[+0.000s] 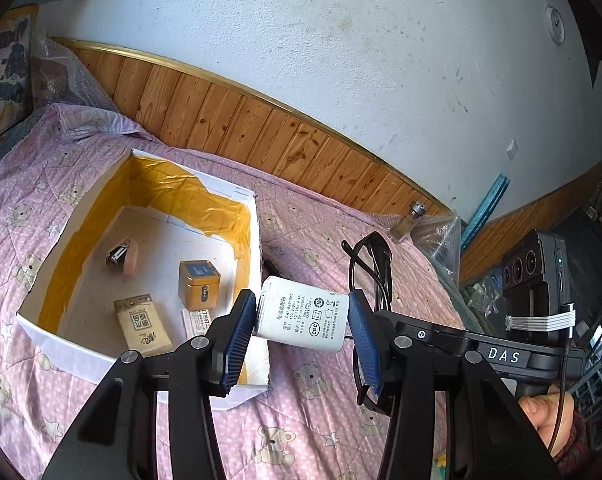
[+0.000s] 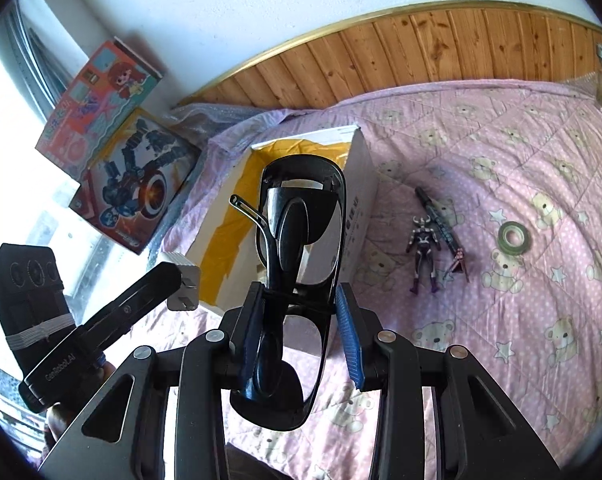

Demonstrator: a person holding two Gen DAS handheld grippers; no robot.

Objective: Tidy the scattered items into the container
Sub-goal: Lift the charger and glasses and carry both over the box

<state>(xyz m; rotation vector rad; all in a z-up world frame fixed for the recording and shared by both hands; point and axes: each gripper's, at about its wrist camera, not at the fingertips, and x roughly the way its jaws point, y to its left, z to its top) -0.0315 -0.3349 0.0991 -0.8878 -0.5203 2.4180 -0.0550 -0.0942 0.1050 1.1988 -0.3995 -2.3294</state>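
White charger (image 1: 303, 316) in left claw (image 1: 301, 332)

Wall clock (image 1: 554, 29), toy boxes (image 2: 137, 184)

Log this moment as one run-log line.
left tongs: shut on white charger | right tongs: shut on black sunglasses | box: partly filled | left out: toy figure, tape roll

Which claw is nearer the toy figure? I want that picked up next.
Right. The right claw, holding the sunglasses, sits beside the toy figure; the left claw, gripping the charger, is over the box's far side.
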